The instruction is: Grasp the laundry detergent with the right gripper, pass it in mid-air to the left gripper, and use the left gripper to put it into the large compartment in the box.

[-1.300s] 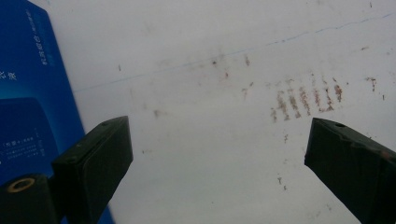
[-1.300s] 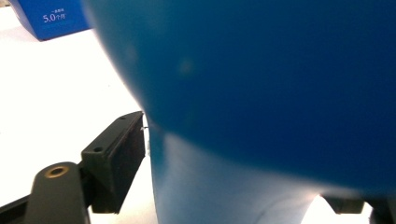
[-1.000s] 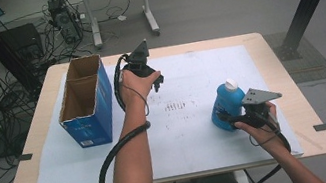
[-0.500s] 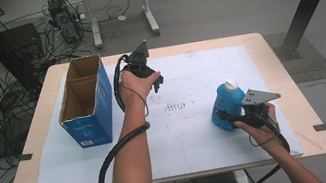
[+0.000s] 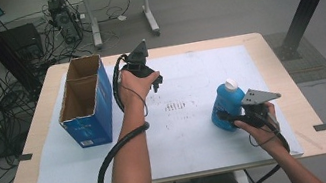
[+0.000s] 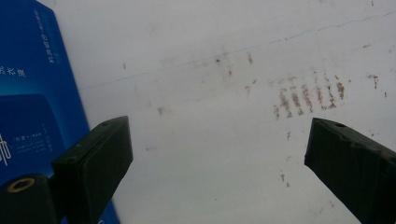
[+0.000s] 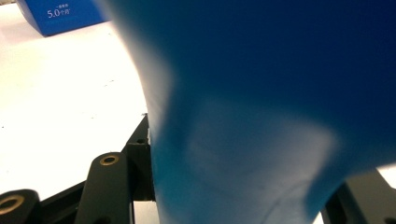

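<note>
A blue plastic bottle (image 5: 227, 105) with a white cap stands upright at the right of the white mat. My right gripper (image 5: 227, 120) holds its lower body from the near side. Its jaws have just been closing, and in the right gripper view they press on both sides of the bottle (image 7: 261, 93). My left gripper (image 5: 154, 82) hovers over the mat's far middle, beside an open blue cardboard box (image 5: 84, 103). In the left gripper view its jaws stand wide apart around nothing (image 6: 217, 140), above brown smudges (image 6: 308, 95) on the mat.
The box (image 6: 32, 93) stands at the table's left, top flaps open, its inside dark. The white mat (image 5: 194, 136) covers most of the wooden table (image 5: 299, 98). Cables and a desk frame lie on the floor beyond the far edge.
</note>
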`<state>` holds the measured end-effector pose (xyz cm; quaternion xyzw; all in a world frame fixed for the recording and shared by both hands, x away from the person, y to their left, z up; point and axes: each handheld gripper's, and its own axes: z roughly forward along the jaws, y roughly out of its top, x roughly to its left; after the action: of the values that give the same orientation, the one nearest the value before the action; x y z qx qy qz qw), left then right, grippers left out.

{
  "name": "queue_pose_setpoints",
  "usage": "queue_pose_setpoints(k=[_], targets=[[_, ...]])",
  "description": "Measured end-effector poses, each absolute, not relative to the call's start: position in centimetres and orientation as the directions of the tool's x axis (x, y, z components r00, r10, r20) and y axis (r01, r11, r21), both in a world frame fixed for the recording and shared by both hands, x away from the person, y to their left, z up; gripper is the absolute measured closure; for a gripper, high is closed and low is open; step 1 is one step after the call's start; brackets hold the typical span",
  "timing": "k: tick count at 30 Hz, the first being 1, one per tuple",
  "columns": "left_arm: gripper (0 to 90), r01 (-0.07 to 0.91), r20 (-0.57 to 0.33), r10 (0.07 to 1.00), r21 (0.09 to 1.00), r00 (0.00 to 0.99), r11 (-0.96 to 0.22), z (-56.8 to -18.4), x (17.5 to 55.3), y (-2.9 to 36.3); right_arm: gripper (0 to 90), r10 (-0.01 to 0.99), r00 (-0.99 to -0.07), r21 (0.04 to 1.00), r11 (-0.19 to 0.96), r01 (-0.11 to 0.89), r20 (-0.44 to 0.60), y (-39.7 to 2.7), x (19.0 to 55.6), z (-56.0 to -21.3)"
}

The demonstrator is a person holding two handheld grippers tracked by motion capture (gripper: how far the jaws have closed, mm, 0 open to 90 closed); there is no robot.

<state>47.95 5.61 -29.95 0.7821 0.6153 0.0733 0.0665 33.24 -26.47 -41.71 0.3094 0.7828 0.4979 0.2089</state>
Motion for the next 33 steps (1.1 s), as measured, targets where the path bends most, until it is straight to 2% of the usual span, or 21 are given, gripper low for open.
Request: queue_pose_setpoints(k=[33], targets=[[8.0,0.949,0.044,0.971,0.206,0.234,-0.238,-29.09,47.6,5.71,41.8,0.688,-0.726,0.906,0.323,0.274,-0.026,-26.46,33.29,-41.66]])
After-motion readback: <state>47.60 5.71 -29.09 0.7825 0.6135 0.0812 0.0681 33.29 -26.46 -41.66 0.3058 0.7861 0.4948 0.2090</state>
